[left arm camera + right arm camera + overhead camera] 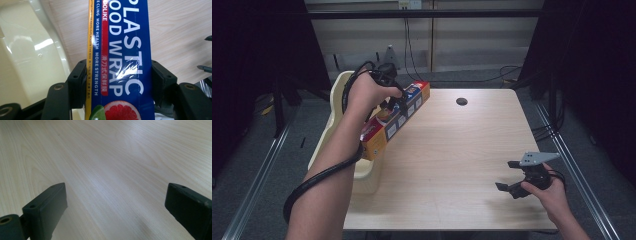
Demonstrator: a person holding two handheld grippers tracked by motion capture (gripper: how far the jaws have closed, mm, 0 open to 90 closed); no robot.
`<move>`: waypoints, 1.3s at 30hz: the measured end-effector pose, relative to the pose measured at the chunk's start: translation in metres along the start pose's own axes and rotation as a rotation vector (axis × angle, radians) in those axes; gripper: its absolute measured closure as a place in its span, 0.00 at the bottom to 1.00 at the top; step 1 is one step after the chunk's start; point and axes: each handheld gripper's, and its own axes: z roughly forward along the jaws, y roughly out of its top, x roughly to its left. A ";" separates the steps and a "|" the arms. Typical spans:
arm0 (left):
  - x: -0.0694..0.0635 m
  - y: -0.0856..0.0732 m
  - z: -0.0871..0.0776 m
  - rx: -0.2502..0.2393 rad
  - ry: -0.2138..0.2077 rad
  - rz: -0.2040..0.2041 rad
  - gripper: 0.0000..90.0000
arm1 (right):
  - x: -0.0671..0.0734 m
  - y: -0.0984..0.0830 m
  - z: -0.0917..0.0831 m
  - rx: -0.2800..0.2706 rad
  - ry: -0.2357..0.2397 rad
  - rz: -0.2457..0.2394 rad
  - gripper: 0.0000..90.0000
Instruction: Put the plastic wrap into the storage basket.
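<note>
A: Start at the jaws. What is the left gripper (117, 82) doing?

B: Its two black jaws are clamped on a long box (120, 62) of plastic food wrap, one jaw pressed to each long side. In the left gripper view the blue face with white lettering runs up between them, a yellow edge on the left and a grapefruit picture at the bottom.

A: And the right gripper (115, 207)?

B: Released. Its jaws stand wide apart with nothing but bare wood between them in the right gripper view.

A: Where is the box in the high view?

B: The box (396, 122) is at the table's left edge, slanting from near left to far right, with the left gripper (393, 102) gripping it around its middle. Its near end sits over a cream tub (362, 172) that hangs at the table's left side; whether it touches the tub I cannot tell.

A: The tub shows in the gripper view too?

B: Yes, its glossy cream wall (32, 55) curves just left of the box.

A: And the right side?

B: The right gripper (512, 177) is low over the table (452, 150) near its near right corner, well apart from the box, held by the right hand (552, 192), with a grey plate on top.

A: Anything else on the table?

B: A dark round hole (461, 101) near the far edge.
</note>
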 end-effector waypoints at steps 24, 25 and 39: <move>0.015 -0.008 -0.029 -0.014 0.007 -0.058 0.45 | 0.000 0.000 0.000 0.000 0.000 -0.006 0.04; 0.015 -0.008 -0.031 -0.019 0.009 -0.063 0.45 | 0.000 0.000 0.000 0.000 -0.001 -0.005 0.04; 0.020 -0.011 -0.049 -0.033 0.016 -0.081 0.45 | 0.001 0.000 0.001 0.003 -0.003 -0.005 0.04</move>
